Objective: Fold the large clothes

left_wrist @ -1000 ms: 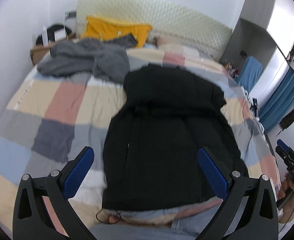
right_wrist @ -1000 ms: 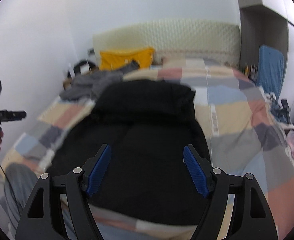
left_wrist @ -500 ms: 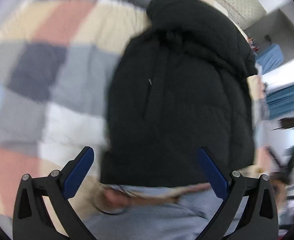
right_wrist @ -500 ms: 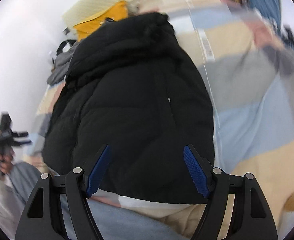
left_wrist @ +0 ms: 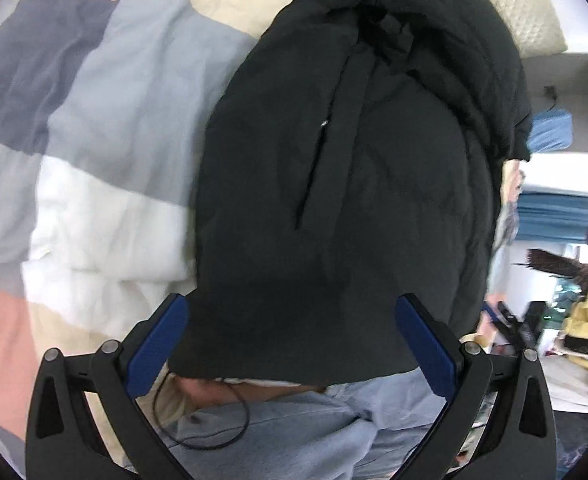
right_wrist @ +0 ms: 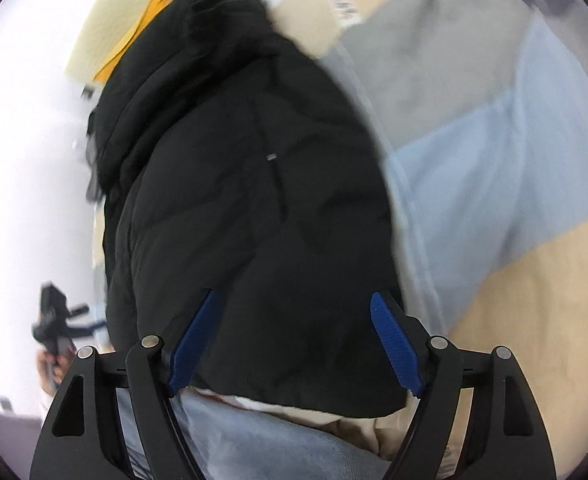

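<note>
Both my left tongs (left_wrist: 289, 344) and right tongs (right_wrist: 294, 340) hang over the black padded jacket (left_wrist: 346, 184), gripping nothing; the left stand apart, the right are spreading. Under the jacket lies a pastel checked quilt (left_wrist: 105, 92); beyond it, a pale quilted headboard (left_wrist: 534, 8).

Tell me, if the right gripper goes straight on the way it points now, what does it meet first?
Most likely the black jacket near its hem; the opening right gripper frames it, with nothing between. Depth is unclear.

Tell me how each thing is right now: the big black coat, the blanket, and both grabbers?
Black puffer jacket: lying spread on the bed, pocket zipper closed, hem toward the person, not held.
Patchwork quilt: spread under the jacket, wrinkled.
Left gripper: open, nothing pinched, above the jacket's hem.
Right gripper: jaws opening, nothing pinched, above the hem.
</note>
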Demonstrator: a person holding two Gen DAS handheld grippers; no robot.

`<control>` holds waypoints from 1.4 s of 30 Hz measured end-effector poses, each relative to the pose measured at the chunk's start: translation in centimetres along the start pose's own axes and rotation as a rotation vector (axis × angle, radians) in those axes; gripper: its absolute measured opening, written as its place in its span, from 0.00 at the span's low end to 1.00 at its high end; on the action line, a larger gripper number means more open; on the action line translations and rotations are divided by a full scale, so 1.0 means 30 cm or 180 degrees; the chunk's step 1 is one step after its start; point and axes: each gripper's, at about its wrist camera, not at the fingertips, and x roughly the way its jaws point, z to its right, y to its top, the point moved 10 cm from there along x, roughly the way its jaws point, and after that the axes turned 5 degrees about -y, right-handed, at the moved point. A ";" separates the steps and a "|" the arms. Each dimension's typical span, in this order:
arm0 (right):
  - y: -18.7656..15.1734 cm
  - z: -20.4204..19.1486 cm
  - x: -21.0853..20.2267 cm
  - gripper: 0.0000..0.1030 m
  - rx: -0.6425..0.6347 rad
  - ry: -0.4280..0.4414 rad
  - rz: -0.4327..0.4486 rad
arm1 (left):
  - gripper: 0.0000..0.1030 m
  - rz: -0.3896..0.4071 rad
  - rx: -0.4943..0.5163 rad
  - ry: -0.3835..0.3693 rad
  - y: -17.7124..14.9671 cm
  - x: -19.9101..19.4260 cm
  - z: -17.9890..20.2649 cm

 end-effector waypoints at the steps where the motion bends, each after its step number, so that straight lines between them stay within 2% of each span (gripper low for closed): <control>1: 0.005 0.019 -0.001 0.75 0.0083 0.0016 0.0006 | 1.00 -0.0006 -0.0022 -0.0008 0.002 -0.001 -0.005; 6: 0.007 0.118 0.001 0.76 0.0462 -0.0036 -0.0012 | 1.00 -0.0130 -0.0308 -0.0091 0.001 0.020 -0.069; 9: -0.002 0.125 0.036 0.76 0.0506 0.0067 -0.0156 | 1.00 -0.0226 -0.0429 -0.0107 0.004 0.037 -0.100; 11: -0.007 0.094 0.062 0.78 0.0440 0.0292 -0.0295 | 1.00 -0.0333 -0.0409 -0.0008 0.001 0.049 -0.113; 13: -0.008 0.084 0.067 0.82 0.0411 0.0337 -0.0312 | 1.00 -0.0455 -0.0332 0.0107 -0.009 0.070 -0.113; 16: -0.010 0.068 0.069 0.83 0.0403 0.0454 -0.0345 | 1.00 -0.0509 -0.0265 0.0239 -0.012 0.087 -0.109; 19: -0.008 0.032 0.051 0.83 0.0412 0.0751 -0.0315 | 1.00 -0.0525 -0.0296 0.0256 -0.004 0.099 -0.115; 24: 0.013 -0.042 -0.024 0.83 0.0370 0.1455 -0.0160 | 1.00 -0.0444 -0.0496 0.0413 0.011 0.093 -0.180; 25: 0.013 -0.041 -0.029 0.83 0.0387 0.1501 -0.0158 | 1.00 -0.0419 -0.0534 0.0445 0.017 0.092 -0.197; 29: 0.022 -0.011 -0.011 0.83 0.0495 0.1412 -0.0176 | 1.00 -0.0269 -0.0579 0.0432 0.069 0.108 -0.230; 33: 0.016 0.049 0.027 0.83 0.0604 0.1222 -0.0240 | 1.00 -0.0386 -0.0508 0.0183 0.070 0.140 -0.215; 38: 0.004 0.086 0.074 0.83 0.0685 0.1083 -0.0342 | 0.95 -0.0409 -0.0435 0.0168 0.068 0.139 -0.202; 42: -0.001 0.069 0.093 0.83 0.0558 0.0931 -0.0373 | 0.89 -0.0516 -0.0201 -0.0126 0.047 0.145 -0.104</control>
